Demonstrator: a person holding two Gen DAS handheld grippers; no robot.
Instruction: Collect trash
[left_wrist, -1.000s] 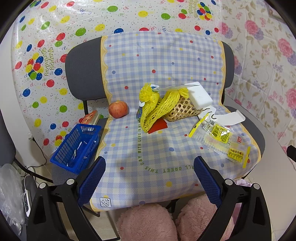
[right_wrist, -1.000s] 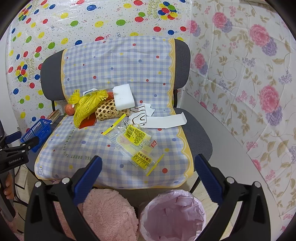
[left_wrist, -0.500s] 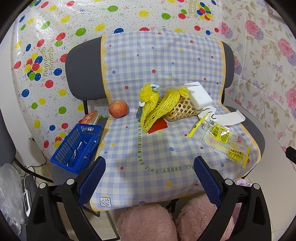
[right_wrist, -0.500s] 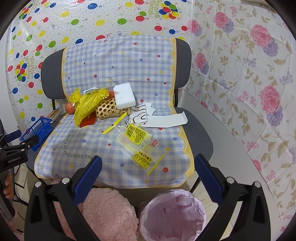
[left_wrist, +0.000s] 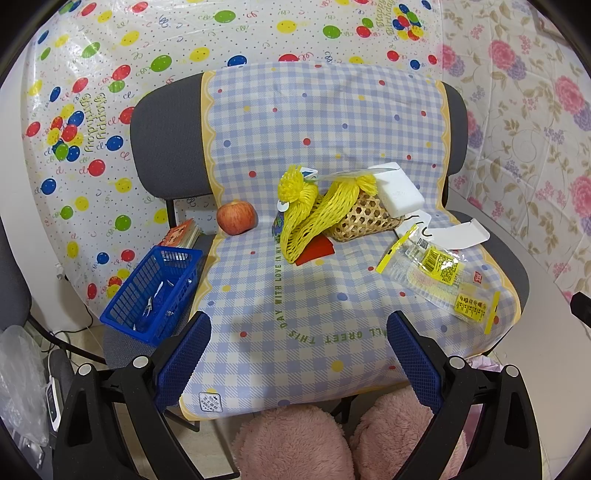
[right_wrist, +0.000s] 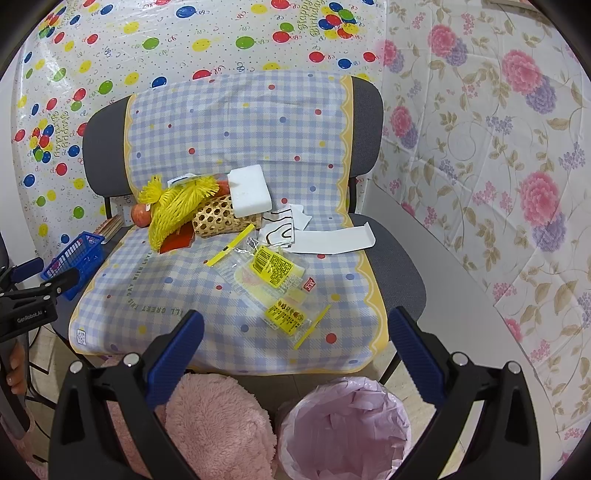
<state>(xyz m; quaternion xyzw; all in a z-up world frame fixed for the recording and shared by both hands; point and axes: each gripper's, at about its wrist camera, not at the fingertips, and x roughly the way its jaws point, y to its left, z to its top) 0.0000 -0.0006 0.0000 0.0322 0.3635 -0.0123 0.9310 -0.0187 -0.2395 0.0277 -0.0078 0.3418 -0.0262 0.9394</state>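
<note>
A checked cloth covers the chair seat (left_wrist: 295, 295). On it lie clear plastic wrappers with yellow labels (left_wrist: 439, 273) (right_wrist: 273, 275), yellow foam fruit netting (left_wrist: 306, 218) (right_wrist: 177, 206), a red scrap (left_wrist: 314, 249), white paper pieces (right_wrist: 332, 240) and a white foam block (right_wrist: 249, 190). A pink-lined trash bin (right_wrist: 343, 428) stands on the floor below the seat's front right. My left gripper (left_wrist: 297, 354) is open and empty in front of the seat. My right gripper (right_wrist: 295, 354) is open and empty above the front edge, over the bin.
An apple (left_wrist: 236, 217) and a woven bamboo basket (left_wrist: 364, 218) sit at the back of the seat. A blue plastic basket (left_wrist: 151, 291) rests to the left of the chair. Pink fluffy slippers (left_wrist: 295, 443) are below. Floral wall covering (right_wrist: 498, 184) stands on the right.
The right wrist view has shifted slightly toward the chair. The left gripper has barely moved. Nothing on the seat has moved.
</note>
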